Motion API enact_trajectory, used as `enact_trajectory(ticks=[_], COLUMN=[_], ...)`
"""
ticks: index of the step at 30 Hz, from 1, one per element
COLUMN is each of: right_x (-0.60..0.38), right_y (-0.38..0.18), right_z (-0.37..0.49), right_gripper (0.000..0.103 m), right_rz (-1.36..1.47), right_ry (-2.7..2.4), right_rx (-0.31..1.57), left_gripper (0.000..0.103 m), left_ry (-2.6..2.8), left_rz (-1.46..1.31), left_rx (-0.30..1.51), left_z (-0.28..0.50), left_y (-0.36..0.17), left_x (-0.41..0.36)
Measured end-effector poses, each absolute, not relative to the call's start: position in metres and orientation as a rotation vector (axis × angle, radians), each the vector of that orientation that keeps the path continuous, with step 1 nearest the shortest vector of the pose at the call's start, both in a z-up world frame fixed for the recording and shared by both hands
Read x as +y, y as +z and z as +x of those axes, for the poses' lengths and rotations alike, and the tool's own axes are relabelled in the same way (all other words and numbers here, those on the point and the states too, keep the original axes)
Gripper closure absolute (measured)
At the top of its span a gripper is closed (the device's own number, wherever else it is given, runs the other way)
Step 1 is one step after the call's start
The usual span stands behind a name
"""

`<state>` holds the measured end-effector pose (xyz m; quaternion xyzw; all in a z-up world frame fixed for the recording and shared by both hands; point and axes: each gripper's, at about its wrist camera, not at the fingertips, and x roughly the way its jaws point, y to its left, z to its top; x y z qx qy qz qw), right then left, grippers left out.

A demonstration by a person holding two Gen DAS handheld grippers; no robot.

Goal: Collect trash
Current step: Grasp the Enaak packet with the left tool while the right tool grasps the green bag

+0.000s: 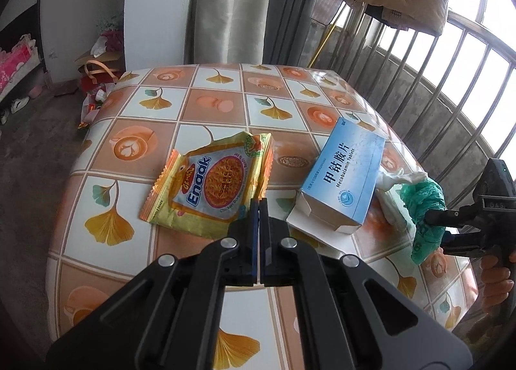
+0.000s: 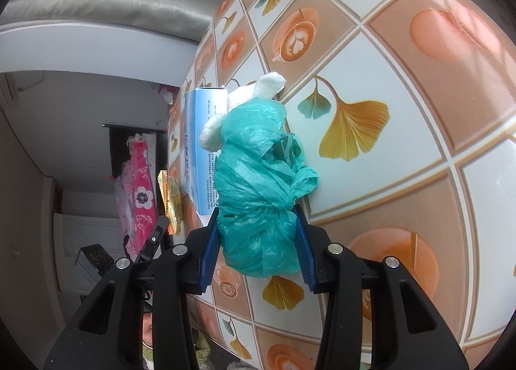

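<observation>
While the right hand-held gripper [image 2: 256, 234] brackets the green bag [image 2: 258, 189] at six o'clock on the worktop [image 2: 403, 112], squeeze firmly low down; the left hand-held gripper [image 1: 258, 205] hangs closed, empty.

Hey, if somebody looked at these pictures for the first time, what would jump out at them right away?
Probably the crumpled green plastic bag, sitting between the pads of the right gripper on the tiled-pattern tablecloth, with white tissue behind it. Next, the yellow Enaak snack wrapper lying flat mid-table just beyond the shut left gripper, and the blue medicine box to its right, one end flap open.
</observation>
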<state>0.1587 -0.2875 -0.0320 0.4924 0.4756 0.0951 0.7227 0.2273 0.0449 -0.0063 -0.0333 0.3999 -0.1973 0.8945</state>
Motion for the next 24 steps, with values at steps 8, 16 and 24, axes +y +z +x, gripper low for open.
enact_trajectory(ticks=[8, 16, 24], right_x=[-0.299, -0.309, -0.317], right_y=[-0.03, -0.023, -0.011], right_z=[0.14, 0.125, 0.108], right_gripper=[0.062, 0.062, 0.062], right_rz=[1.116, 1.128, 1.131], right_ry=[0.202, 0.19, 0.19], right_rx=[1.031, 0.997, 0.952], left_gripper=[0.103, 0.103, 0.103], left_ry=[-0.429, -0.471, -0.519], left_rz=[-0.069, -0.049, -0.032], left_rx=[0.807, 0.775, 0.722], left_z=[0.212, 0.191, 0.174], left_y=[0.004, 0.017, 0.037], left_x=[0.042, 0.028, 0.012])
